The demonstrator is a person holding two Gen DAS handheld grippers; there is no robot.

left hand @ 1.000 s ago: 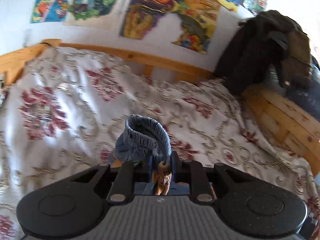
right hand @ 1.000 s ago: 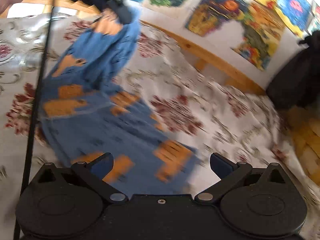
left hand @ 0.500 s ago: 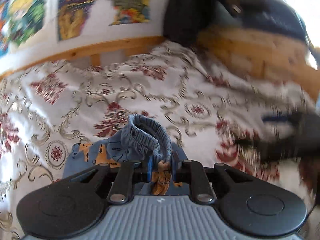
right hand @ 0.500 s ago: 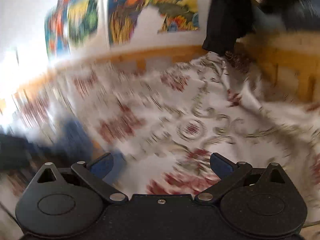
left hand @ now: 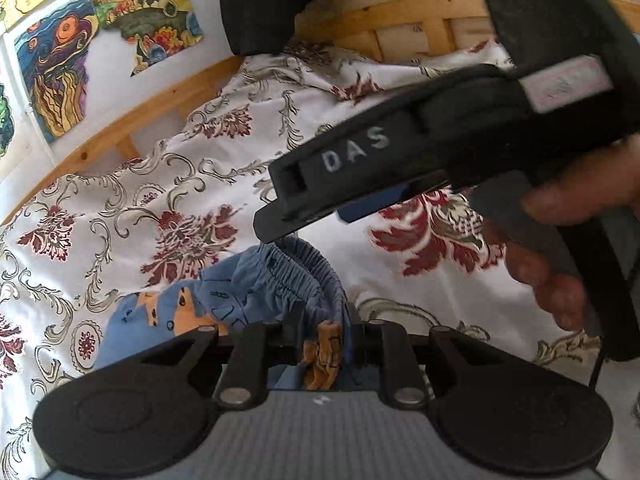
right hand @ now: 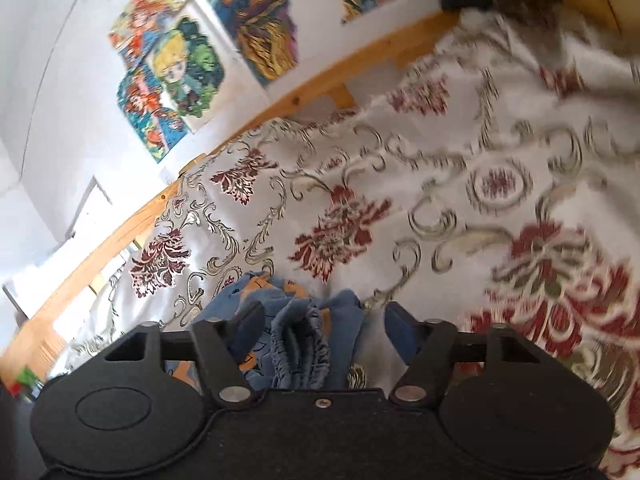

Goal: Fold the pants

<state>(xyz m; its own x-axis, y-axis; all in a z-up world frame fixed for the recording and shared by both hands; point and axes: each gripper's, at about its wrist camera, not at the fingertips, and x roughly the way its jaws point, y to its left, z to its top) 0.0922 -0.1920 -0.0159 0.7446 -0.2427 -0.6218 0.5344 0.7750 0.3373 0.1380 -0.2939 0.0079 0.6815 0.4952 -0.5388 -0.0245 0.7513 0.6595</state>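
Blue pants [left hand: 248,296] with orange patches lie bunched on the floral bedspread [left hand: 180,184]. My left gripper [left hand: 322,320] is shut on their elastic waistband, and a loop of it stands up above the fingers. In the left wrist view my right gripper [left hand: 320,216], held by a hand [left hand: 560,248], reaches in from the right just above that loop. In the right wrist view the right gripper [right hand: 320,320] is open, with the gathered waistband of the pants [right hand: 300,340] lying between its fingers.
A wooden bed frame [left hand: 120,128] runs along the far side of the bedspread [right hand: 440,200]. Colourful posters [left hand: 56,64] hang on the white wall behind it. Dark clothes [left hand: 260,0] hang over the slatted wooden end at the back right.
The right gripper has swung from the hanging pant legs across the bed to the waistband beside my left gripper. The left gripper has turned right and kept its hold.
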